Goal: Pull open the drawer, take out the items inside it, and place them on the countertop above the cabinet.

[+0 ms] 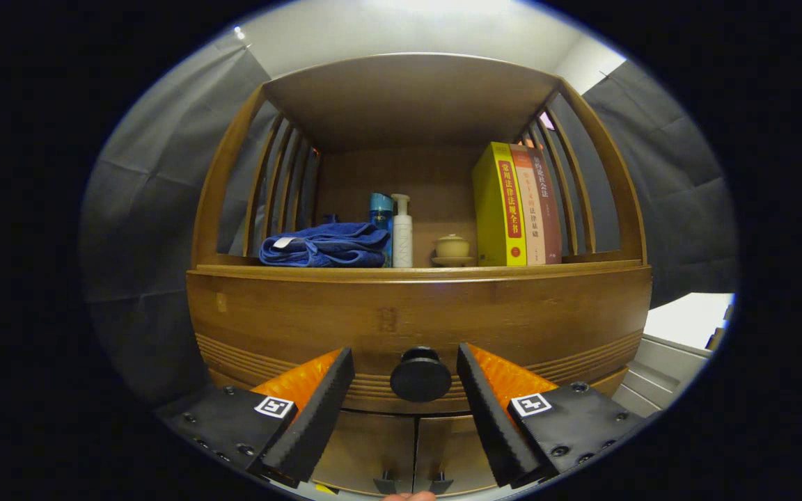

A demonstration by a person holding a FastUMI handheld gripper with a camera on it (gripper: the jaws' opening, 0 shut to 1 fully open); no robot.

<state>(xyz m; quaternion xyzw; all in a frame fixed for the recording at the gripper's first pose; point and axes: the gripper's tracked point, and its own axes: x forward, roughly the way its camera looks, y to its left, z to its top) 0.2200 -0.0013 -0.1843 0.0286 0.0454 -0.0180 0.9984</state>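
Two jaws (405,367) spread wide, gripping nothing, round black drawer knob (420,374) sitting right between the tips, untouched on either side. Closed wooden drawer front (303,320) just behind it. Up on the bench (415,273): folded blue towel (324,245), blue bottle (381,212), white pump bottle (402,236), small beige lidded cup (452,247), yellow and red books (516,205) standing upright. Nothing blocking the knob.

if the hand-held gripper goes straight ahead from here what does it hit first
Most likely the drawer knob: it sits between the open fingers of the hand-held gripper, with the drawer front behind it. Depth to the knob is hard to judge.
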